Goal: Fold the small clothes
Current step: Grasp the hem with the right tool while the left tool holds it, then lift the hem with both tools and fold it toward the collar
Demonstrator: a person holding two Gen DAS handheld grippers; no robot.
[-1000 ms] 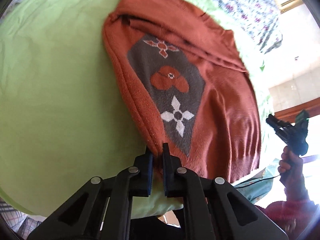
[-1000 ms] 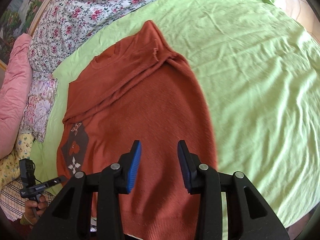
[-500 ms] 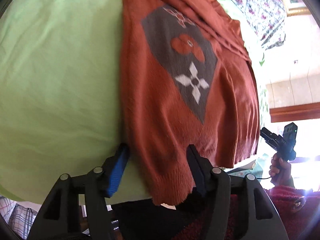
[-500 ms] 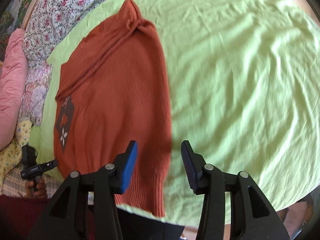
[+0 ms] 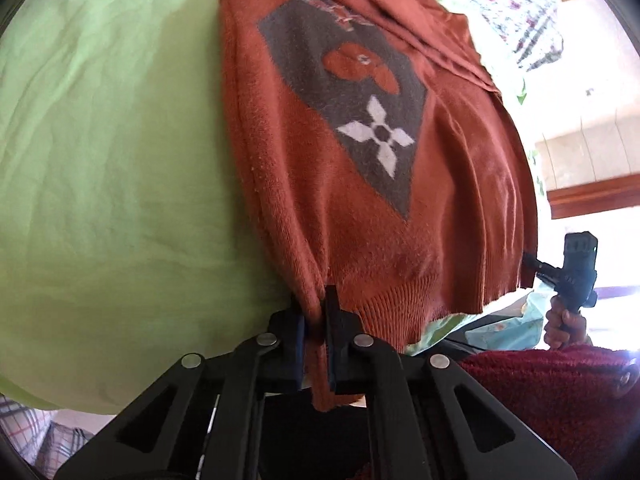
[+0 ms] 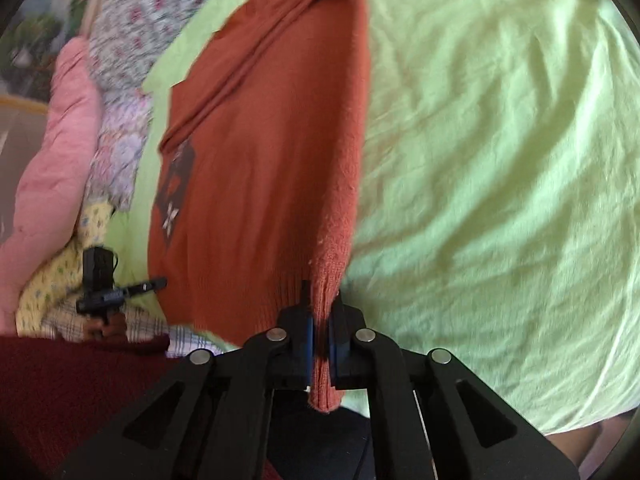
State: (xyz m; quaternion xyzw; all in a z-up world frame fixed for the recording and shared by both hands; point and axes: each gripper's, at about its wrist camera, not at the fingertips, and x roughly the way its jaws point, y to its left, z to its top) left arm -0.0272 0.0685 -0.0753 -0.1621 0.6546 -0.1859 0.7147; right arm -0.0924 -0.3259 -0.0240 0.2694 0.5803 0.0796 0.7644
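Both jaws newly clamped, sweater (image 5: 360, 220) hem corners

Rust-orange sweater (image 5: 360, 220) bears a grey diamond with a white flower; the sheet (image 5: 100, 160) is lime green; the blurred bedding (image 6: 120, 40) looks floral.

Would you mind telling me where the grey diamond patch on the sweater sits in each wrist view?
Left wrist view: the grey diamond patch is large, upper centre.
Right wrist view: the patch is small, left of centre, at the sweater's left edge.
Shared landmark: the white four-petal flower at its lower tip.
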